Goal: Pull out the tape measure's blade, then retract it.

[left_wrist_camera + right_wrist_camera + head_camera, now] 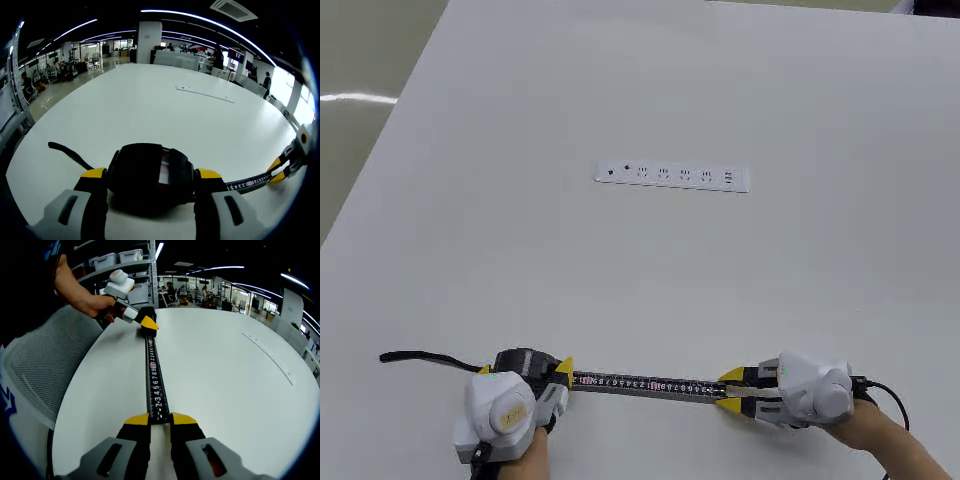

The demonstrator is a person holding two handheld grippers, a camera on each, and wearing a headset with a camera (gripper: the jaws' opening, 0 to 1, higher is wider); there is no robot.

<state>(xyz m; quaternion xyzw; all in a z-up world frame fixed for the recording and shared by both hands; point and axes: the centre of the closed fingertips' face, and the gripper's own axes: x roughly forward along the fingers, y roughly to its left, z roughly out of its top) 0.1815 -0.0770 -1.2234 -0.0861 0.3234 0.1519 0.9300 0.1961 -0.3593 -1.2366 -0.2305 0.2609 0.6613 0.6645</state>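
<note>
The black tape measure (pixel 150 170) sat near the tabletop's (pixel 620 270) front edge, clamped between the left gripper's (pixel 151 175) yellow-tipped jaws. Its dark blade (pixel 154 375), marked with pale numerals, lay extended flat along the tabletop to the right gripper (pixel 160 419), which pinched its end narrowly. The blade's tip was hidden between those jaws. A black strap (pixel 420 357) trailed left of the tape measure, whose red face label was too blurred to read.

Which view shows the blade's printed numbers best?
The right gripper view: the blade runs up mid-frame, digits legible. The head view shows it whole but small; the left gripper view, a short stretch.
</note>
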